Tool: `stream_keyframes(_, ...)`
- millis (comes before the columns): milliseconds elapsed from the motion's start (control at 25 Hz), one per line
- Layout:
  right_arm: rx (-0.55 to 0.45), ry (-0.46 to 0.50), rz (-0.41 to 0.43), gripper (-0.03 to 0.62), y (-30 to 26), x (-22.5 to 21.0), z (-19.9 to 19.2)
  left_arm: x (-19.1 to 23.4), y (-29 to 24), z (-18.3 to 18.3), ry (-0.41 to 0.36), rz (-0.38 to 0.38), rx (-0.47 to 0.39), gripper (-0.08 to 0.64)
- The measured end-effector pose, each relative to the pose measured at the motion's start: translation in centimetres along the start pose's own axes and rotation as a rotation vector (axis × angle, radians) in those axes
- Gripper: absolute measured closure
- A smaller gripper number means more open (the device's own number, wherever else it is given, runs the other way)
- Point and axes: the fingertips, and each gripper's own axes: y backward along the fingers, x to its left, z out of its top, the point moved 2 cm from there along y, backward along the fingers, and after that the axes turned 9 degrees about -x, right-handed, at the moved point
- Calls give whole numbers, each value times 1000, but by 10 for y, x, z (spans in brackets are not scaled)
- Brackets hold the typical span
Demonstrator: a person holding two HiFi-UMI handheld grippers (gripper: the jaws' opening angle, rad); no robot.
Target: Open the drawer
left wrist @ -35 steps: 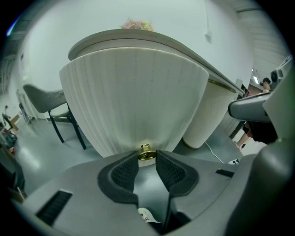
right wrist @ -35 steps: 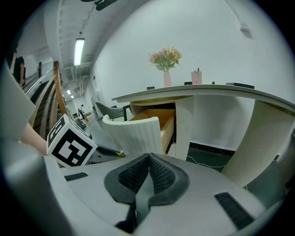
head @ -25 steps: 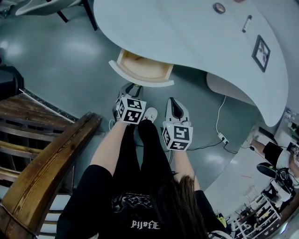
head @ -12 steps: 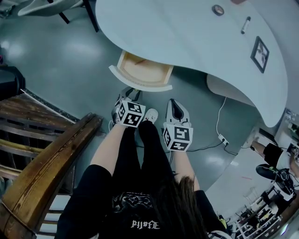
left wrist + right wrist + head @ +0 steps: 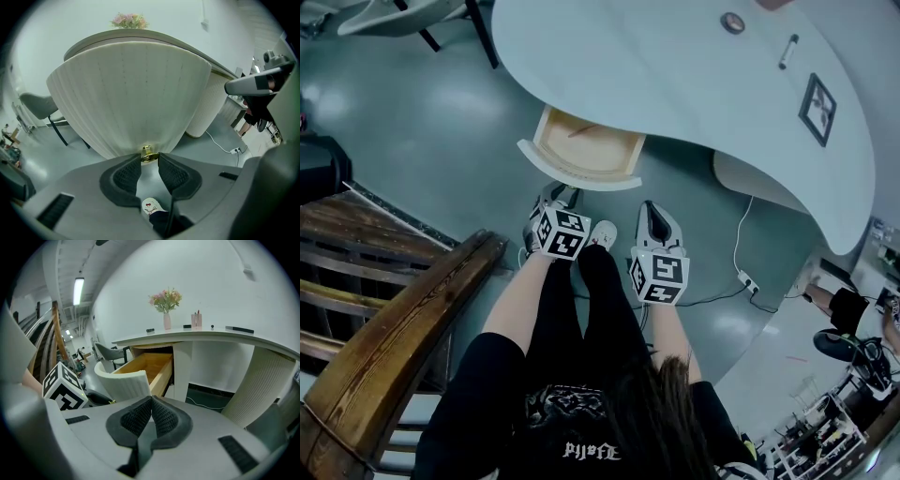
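The drawer stands pulled out from under the curved white desk, with its bare wooden inside showing. Its ribbed cream front fills the left gripper view, and a small brass knob sits at the bottom middle. My left gripper has its two pads on either side of that knob, closed on it at the very tips; in the head view the left gripper is just below the drawer front. My right gripper hangs beside it, shut and empty. Its fingertips touch, with the drawer to their left.
A dark wooden chair back rises at the lower left. The desk's ribbed pedestal stands to the right, with a cable and power strip on the floor by it. The person's legs and a white shoe are under the grippers. A flower vase stands on the desk.
The drawer has slid a little further out from the desk, and the left gripper has come back slightly with it. The right gripper has not moved.
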Motion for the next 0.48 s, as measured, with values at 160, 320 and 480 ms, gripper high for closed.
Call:
stream_keyframes(160,10,-3,-2,566,3,-1,-3,-1,1,0,9,2,8,434)
stream_keyframes(320,21,-4,-5,566,4,-4,-6,-1,2,-1,16,4,15,436)
stream_keyframes(480,24,-2,0,566,5,-2,-6,-2,7,-6,27,8,22,436)
